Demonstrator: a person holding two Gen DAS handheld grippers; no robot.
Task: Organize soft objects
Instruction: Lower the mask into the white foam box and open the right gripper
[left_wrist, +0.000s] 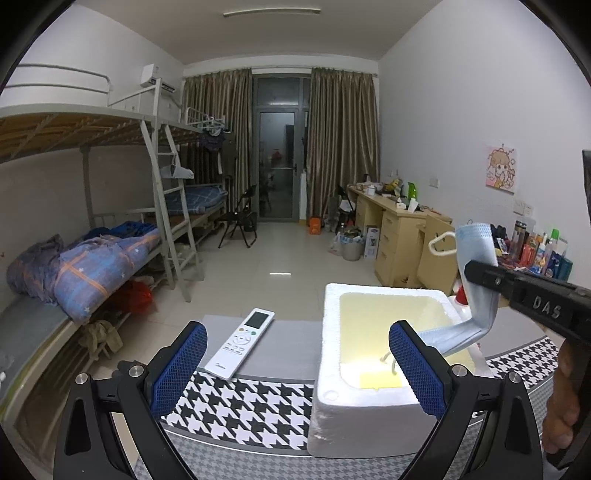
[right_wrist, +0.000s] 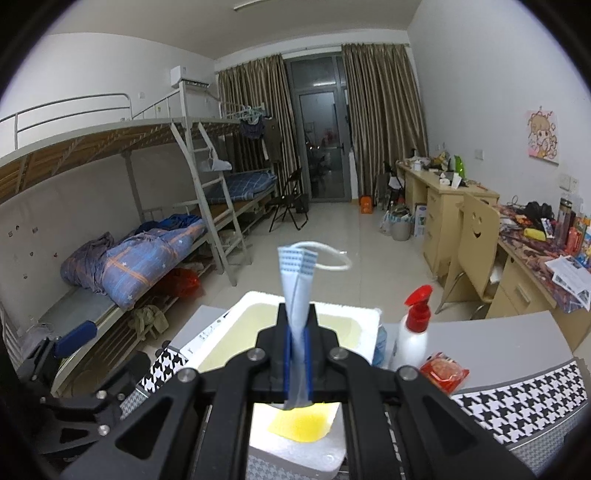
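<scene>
A light blue face mask (right_wrist: 297, 280) is pinched lengthwise in my right gripper (right_wrist: 298, 325), which is shut on it; its white ear loop sticks out past the fingertips. From the left wrist view the mask (left_wrist: 476, 266) hangs from the right gripper (left_wrist: 480, 275) over the white foam box (left_wrist: 334, 373), its lower end drooping inside. The box (right_wrist: 364, 317) has a yellow inside. My left gripper (left_wrist: 297, 360) stands open, its blue pads on either side of the box's near left wall, holding nothing.
A white remote control (left_wrist: 242, 341) lies on the grey table left of the box. A spray bottle with red nozzle (right_wrist: 413, 328) and a red packet (right_wrist: 443, 373) stand right of it. A houndstooth mat (left_wrist: 243, 406) covers the near table. A chair (right_wrist: 472, 251) and desks line the right wall.
</scene>
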